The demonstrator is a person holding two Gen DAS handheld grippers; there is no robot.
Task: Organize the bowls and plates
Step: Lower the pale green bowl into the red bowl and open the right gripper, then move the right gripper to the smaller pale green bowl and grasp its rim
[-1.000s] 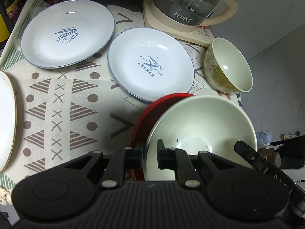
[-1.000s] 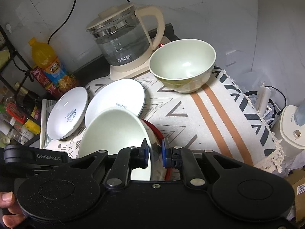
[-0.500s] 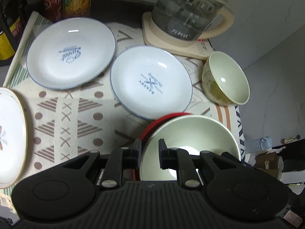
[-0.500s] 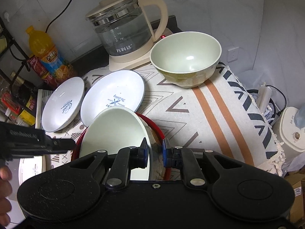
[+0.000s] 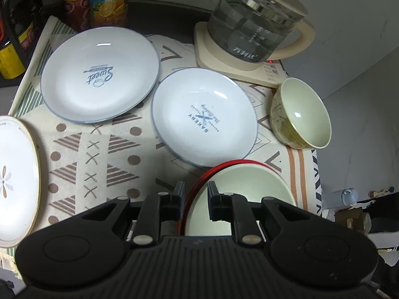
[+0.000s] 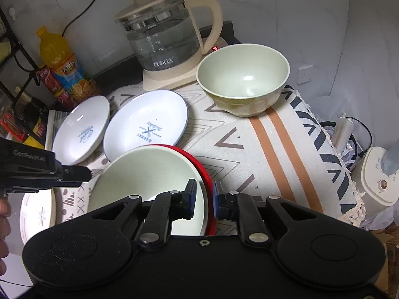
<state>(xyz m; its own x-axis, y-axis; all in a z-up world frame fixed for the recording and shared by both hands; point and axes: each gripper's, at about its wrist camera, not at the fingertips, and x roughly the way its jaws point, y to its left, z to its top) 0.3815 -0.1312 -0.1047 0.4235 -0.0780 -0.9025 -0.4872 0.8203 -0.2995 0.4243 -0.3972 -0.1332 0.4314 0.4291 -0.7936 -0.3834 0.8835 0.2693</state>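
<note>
Two views, and each gives you something the other lacks. From your left tongs (image 5: 195, 200) you see a gold-rimmed flower plate (image 5: 17, 177) at the far left edge, then the "Sweet" plate (image 5: 99, 74), the "BAKERY" plate (image 5: 204, 117) and a small green bowl (image 5: 301, 117) lying tipped on its side. Those tongs straddle the rim of the pale bowl (image 5: 249, 189) and the red plate (image 5: 214, 174) around it; the narrow jaws look pressed on that rim. From your right tongs (image 6: 204, 194) you see the left tool's black body (image 6: 37, 169) reaching in from the left, your fingers (image 6: 3, 209) at the frame edge, and the opposite rim of the same pale bowl (image 6: 149, 172) and red plate (image 6: 199, 164) clamped between near-closed jaws. Here the green bowl (image 6: 243, 82) looks upright and large.

A patterned cloth (image 5: 99, 149) with triangles, dots and orange stripes covers the counter. Behind stand a glass kettle (image 6: 162, 39) on its cream base, an orange drink bottle (image 6: 62, 62) and cans. Grey tiled wall (image 6: 324, 12) rises beyond, with a wall socket (image 6: 305, 74) at the right.
</note>
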